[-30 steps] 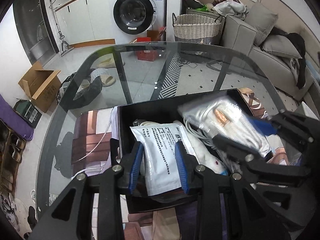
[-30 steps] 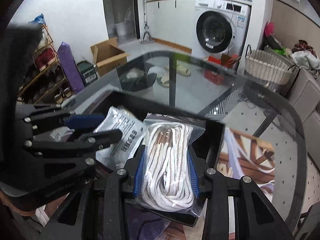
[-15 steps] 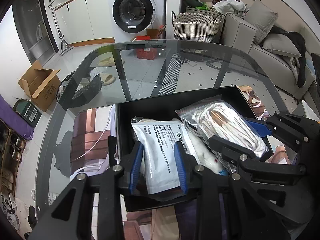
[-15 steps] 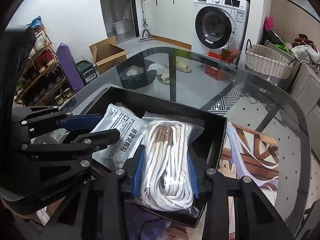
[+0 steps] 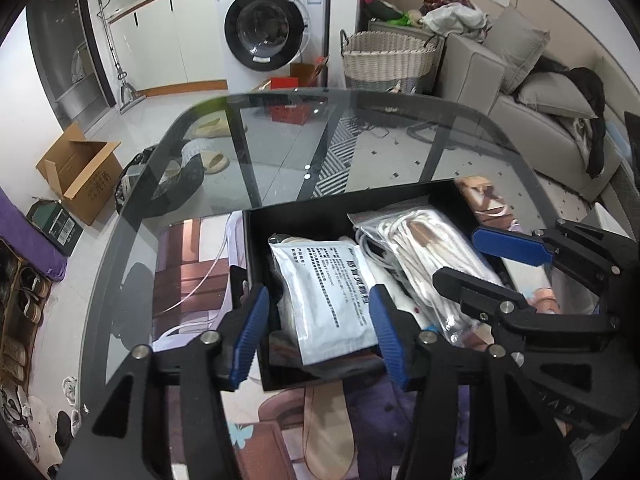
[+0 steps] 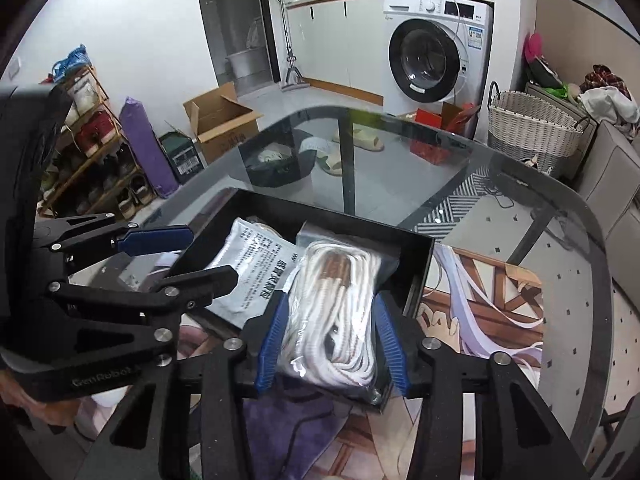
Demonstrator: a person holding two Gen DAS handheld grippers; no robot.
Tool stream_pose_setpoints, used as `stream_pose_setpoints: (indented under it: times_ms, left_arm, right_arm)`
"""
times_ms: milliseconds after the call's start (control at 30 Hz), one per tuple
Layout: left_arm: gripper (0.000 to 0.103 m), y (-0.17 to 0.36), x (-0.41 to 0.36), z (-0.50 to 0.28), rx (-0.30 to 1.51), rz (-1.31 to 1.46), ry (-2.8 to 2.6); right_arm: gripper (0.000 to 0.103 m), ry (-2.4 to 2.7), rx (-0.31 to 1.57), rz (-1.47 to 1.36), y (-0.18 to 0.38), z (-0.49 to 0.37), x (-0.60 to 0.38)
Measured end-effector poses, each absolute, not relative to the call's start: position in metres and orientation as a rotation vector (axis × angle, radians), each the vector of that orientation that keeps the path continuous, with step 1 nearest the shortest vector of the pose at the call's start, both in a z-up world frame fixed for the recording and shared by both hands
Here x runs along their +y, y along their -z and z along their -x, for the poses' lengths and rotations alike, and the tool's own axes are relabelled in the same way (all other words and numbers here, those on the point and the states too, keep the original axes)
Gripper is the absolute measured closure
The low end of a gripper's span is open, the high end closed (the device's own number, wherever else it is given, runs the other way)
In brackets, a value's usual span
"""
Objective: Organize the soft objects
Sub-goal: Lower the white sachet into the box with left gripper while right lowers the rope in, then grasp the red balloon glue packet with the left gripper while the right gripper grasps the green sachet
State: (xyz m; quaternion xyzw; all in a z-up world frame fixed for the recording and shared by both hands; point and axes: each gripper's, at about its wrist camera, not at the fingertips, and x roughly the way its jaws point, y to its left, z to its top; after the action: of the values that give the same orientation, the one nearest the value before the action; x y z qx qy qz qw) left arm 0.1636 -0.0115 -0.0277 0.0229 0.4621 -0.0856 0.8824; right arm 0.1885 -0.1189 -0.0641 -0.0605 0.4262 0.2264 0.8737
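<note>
A black box (image 5: 340, 212) sits on the glass table. In it lie a white printed pouch (image 5: 324, 292) and a clear bag of white rope (image 5: 424, 248). My left gripper (image 5: 316, 320) is open, its blue pads standing clear on either side of the pouch. My right gripper (image 6: 330, 334) is open around the rope bag (image 6: 336, 308), which rests in the box (image 6: 328, 212). The pouch also shows in the right wrist view (image 6: 256, 268). The right gripper shows at the right of the left wrist view (image 5: 480, 260), and the left gripper at the left of the right wrist view (image 6: 192, 252).
The box rests partly on a printed anime mat (image 6: 480, 300) on the round glass table (image 5: 360, 128). Beyond the table stand a washing machine (image 5: 272, 24), a wicker basket (image 5: 388, 60), a grey sofa (image 5: 532, 92) and a cardboard box (image 5: 80, 172).
Both grippers lowered their items into the box and opened: the left let go of the pouch, the right let go of the rope bag.
</note>
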Motion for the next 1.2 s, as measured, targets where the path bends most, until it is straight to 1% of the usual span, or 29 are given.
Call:
stream_pose_setpoints:
  times_ms: [133,233,367,467,600,767,933,1100,1167,1200]
  left_arm:
    - [0.048,0.014,-0.01,-0.146,0.95,-0.05,0.217]
    - [0.047,0.002,-0.009,-0.123,0.934,-0.076,0.261]
    - [0.046,0.0,-0.012,-0.097,0.96,-0.136,0.334]
    - [0.045,0.009,-0.012,-0.073,1.017,-0.16,0.397]
    - [0.044,0.031,-0.009,-0.035,1.146,-0.143,0.495]
    - [0.043,0.052,-0.023,0.001,1.229,-0.17,0.566]
    - [0.041,0.062,-0.043,0.011,1.256,-0.204,0.577]
    - [0.038,0.079,-0.058,0.004,1.3,-0.198,0.567]
    - [0.045,0.084,-0.064,0.004,1.289,-0.23,0.542]
    - [0.054,0.087,-0.064,0.003,1.283,-0.238,0.525]
  right_arm:
    - [0.056,-0.521,0.901,0.144,0.05,-0.17,-0.122]
    - [0.055,-0.59,0.923,0.212,0.043,-0.145,-0.119]
    - [0.054,-0.733,1.016,0.261,0.048,-0.11,-0.118]
    - [0.054,-0.811,1.068,0.293,0.06,-0.085,-0.12]
    - [0.054,-0.868,1.145,0.309,0.082,-0.068,-0.116]
    - [0.053,-0.849,1.136,0.304,0.079,-0.07,-0.111]
    - [0.053,-0.841,1.148,0.302,0.079,-0.075,-0.11]
    - [0.053,-0.838,1.15,0.318,0.08,-0.077,-0.111]
    - [0.053,-0.835,1.149,0.319,0.082,-0.077,-0.112]
    - [0.053,-0.833,1.149,0.32,0.083,-0.078,-0.111]
